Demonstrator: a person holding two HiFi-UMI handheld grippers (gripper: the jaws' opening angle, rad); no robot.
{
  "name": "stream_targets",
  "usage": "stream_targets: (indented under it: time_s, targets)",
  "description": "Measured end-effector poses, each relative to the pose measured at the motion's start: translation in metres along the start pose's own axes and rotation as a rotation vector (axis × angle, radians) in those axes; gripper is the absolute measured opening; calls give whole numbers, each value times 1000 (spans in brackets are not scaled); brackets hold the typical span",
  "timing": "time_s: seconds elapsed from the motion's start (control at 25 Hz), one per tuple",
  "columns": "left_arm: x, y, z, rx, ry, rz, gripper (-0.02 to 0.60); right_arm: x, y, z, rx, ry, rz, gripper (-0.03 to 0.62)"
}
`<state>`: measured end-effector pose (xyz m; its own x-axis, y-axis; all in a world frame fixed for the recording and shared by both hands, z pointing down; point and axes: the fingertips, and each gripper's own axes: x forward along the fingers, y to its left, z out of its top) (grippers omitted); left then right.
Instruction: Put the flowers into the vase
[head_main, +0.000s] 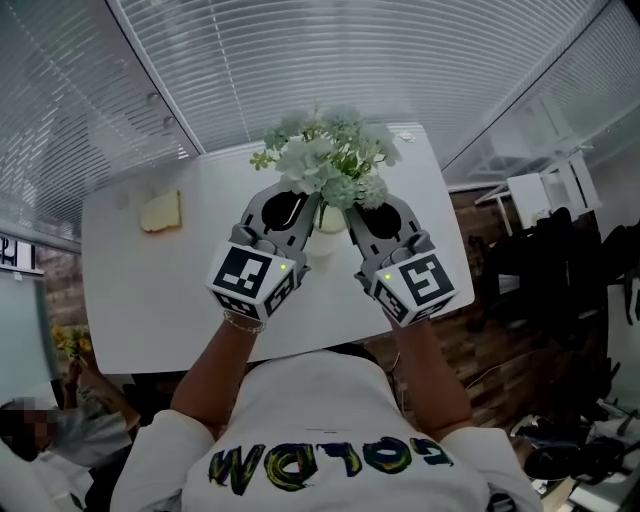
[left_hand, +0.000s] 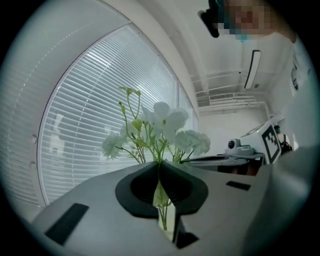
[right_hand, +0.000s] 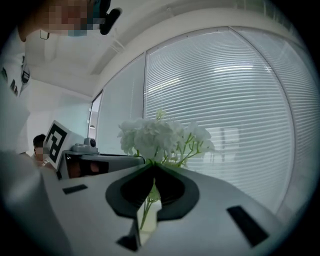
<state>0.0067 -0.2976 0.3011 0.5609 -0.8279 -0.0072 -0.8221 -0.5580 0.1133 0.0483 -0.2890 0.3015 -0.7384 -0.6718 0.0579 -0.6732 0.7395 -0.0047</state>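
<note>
A bunch of white flowers (head_main: 325, 160) with green stems stands over a small pale vase (head_main: 330, 220) at the far middle of the white table (head_main: 150, 300). My left gripper (head_main: 312, 200) and right gripper (head_main: 350, 208) meet at the stems from either side, just above the vase. In the left gripper view the jaws (left_hand: 159, 164) are shut on the stems, with the blooms (left_hand: 160, 125) beyond them and the right gripper (left_hand: 250, 147) opposite. The right gripper view shows the same: the right gripper (right_hand: 153, 167) shut on stems under the blooms (right_hand: 160, 137). The vase mouth is hidden.
A yellow spongy block (head_main: 160, 212) lies on the table's far left. Window blinds (head_main: 330, 60) run behind the table. Dark chairs and cables (head_main: 560, 280) crowd the floor to the right. Another person (head_main: 40, 430) sits at the lower left.
</note>
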Motion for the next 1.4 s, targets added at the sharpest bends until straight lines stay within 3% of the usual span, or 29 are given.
stream_targets:
  time_s: [0.64,1.12,1.4]
  targets:
    - [0,-15,-65,-27,107,10,23,-17,-6,-65,50,104,-6,21]
    - [-17,-7,-62,-21,110,4,74,-9,5,-64,44,117,-16,33]
    - [-32,-18,-59,-25,111,12,101,-27,10,-56,63,139,-24,117]
